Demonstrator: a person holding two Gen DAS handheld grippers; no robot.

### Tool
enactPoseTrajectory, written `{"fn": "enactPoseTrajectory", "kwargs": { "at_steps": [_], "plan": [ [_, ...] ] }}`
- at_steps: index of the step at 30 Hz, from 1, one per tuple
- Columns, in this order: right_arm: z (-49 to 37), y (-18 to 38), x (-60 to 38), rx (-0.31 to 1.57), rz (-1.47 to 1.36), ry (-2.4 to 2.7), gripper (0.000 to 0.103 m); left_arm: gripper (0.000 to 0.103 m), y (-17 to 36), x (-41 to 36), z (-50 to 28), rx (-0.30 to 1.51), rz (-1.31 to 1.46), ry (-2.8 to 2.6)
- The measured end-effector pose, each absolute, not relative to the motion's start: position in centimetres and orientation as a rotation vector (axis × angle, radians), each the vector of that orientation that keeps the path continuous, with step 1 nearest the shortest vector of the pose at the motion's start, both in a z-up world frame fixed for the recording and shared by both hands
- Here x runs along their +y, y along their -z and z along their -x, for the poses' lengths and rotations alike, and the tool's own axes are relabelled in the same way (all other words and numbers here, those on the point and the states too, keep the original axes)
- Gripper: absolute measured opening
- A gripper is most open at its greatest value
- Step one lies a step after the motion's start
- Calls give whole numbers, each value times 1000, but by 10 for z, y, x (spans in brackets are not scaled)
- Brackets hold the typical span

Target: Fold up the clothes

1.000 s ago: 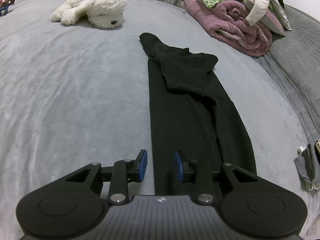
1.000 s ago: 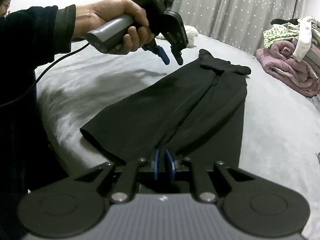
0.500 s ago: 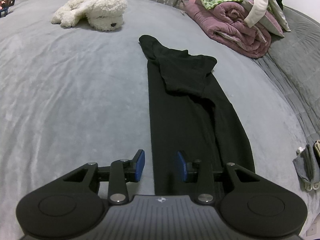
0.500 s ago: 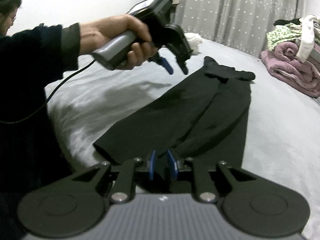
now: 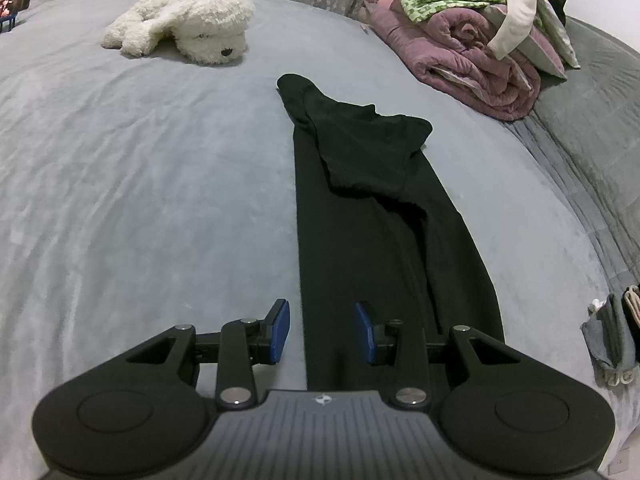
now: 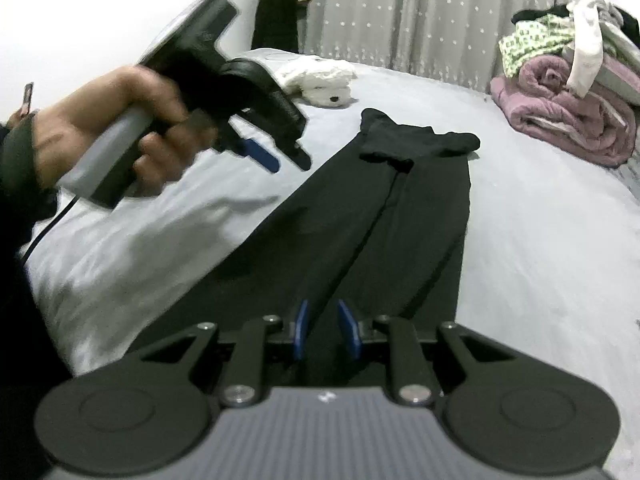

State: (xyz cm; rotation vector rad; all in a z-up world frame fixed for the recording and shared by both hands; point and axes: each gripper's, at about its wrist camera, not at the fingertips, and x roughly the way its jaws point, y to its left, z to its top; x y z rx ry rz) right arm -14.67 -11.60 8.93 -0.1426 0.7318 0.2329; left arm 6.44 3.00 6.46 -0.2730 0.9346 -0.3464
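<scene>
Black trousers [image 5: 360,220] lie flat and lengthwise on the grey bed [image 5: 140,200], with the waist end folded over at the far end. My left gripper [image 5: 323,330] hovers open over the near left edge of the trousers, nothing between its blue pads. In the right wrist view the trousers [image 6: 384,232] run away from my right gripper [image 6: 323,330], whose jaws stand a little apart over the near hem without pinching it. A hand [image 6: 120,132] holds the left gripper [image 6: 290,162] above the bed, left of the trousers and blurred.
A white plush toy [image 5: 188,36] lies at the far left of the bed. A pile of pink, green and white laundry [image 5: 480,32] sits at the far right. Small grey cloth items [image 5: 612,336] lie at the right edge. A dotted curtain [image 6: 400,12] hangs behind.
My right gripper, shut on the trousers' hem a second ago, has opened and let it go. The left gripper's jaws have spread wider, and it has moved nearer the right camera.
</scene>
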Motion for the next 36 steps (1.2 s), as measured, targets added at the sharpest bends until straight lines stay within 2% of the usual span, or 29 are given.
{"fn": "enactPoseTrajectory", "kwargs": {
  "at_steps": [2, 14, 15, 17, 21, 26, 32, 34, 36],
  "plan": [
    [126, -87, -117, 756, 155, -218, 23, 34, -65, 31, -65, 935, 281, 344],
    [11, -52, -121, 886, 290, -95, 23, 34, -67, 41, -72, 937, 308, 340],
    [10, -52, -122, 886, 277, -99, 22, 34, -67, 42, -73, 938, 311, 341],
    [7, -50, -124, 886, 251, -105, 8, 34, -67, 44, -76, 941, 315, 341],
    [3, -51, -129, 874, 177, -117, 7, 34, -67, 48, -79, 944, 325, 338],
    [16, -81, -145, 762, -58, -200, 6, 34, -68, 51, -79, 943, 325, 342],
    [10, -56, -135, 839, 48, -147, 9, 35, -65, 49, -79, 952, 315, 339],
    [13, -53, -137, 839, 29, -136, 12, 35, -66, 49, -78, 949, 313, 344],
    [22, -57, -138, 833, 13, -147, 20, 35, -66, 49, -79, 951, 312, 346]
  ]
}}
